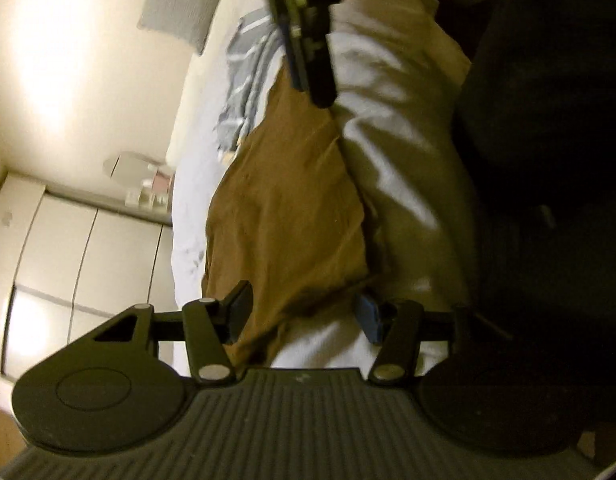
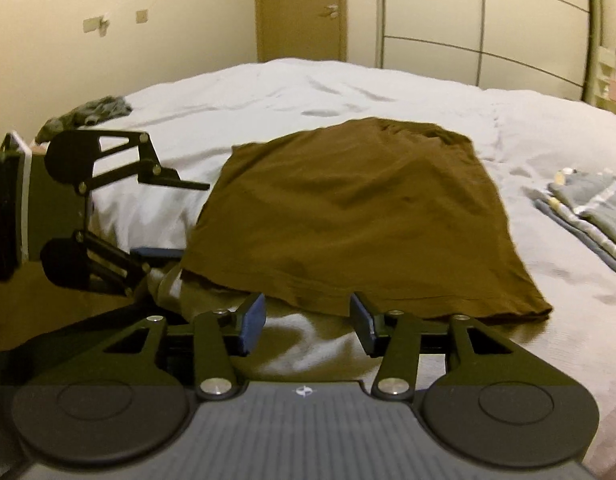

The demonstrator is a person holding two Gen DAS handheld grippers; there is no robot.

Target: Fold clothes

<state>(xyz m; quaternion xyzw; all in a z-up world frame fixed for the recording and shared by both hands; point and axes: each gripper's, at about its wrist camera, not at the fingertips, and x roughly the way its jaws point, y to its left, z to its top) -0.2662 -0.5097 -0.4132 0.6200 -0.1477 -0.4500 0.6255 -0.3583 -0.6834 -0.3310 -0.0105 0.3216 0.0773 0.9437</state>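
Shirt [image 2: 360, 216] on bed [image 2: 308, 92]; folded clothes [image 2: 592, 204] rightward.

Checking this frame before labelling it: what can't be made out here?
- Striped grey garment: cut by right wrist view's edge; blurred in left wrist view.
- Brown folded garment: underside hidden against white bed sheet.
- Dark crumpled cloth: too small, part-hidden by left gripper.

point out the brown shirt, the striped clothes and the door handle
brown shirt [image 2: 364, 216], right wrist view, middle of the cloth
striped clothes [image 2: 596, 204], right wrist view, top of the folded pile
door handle [image 2: 331, 10], right wrist view, the lever
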